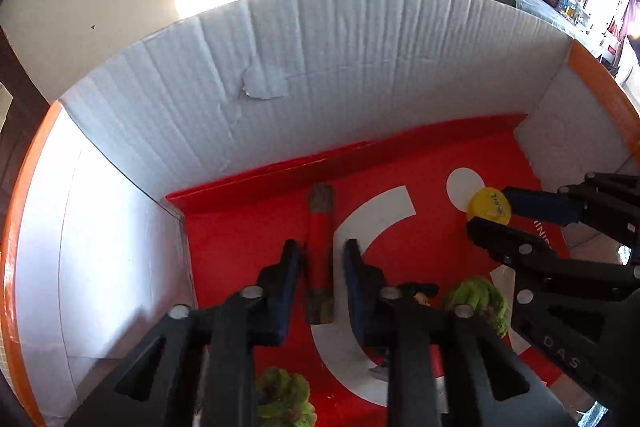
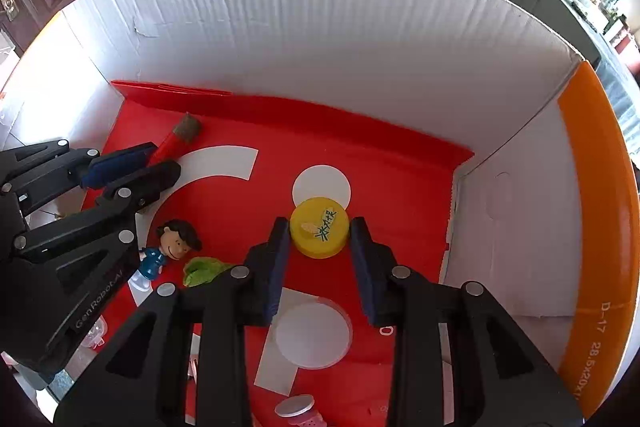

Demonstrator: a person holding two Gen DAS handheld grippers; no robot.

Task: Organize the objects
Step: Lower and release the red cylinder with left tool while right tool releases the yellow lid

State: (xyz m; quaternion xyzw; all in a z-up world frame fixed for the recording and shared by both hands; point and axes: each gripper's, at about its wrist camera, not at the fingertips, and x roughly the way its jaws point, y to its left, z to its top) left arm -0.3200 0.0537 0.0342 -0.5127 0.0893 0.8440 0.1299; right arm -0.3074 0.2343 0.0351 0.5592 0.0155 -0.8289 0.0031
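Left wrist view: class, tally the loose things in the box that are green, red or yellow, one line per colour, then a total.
Green toys: 2
Red tube: 1
Yellow cap: 1
Total: 4

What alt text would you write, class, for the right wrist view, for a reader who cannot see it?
Inside a white cardboard box with a red floor, the right gripper clasps a yellow bottle cap. At left, the left gripper straddles a red tube, with a small figurine nearby.
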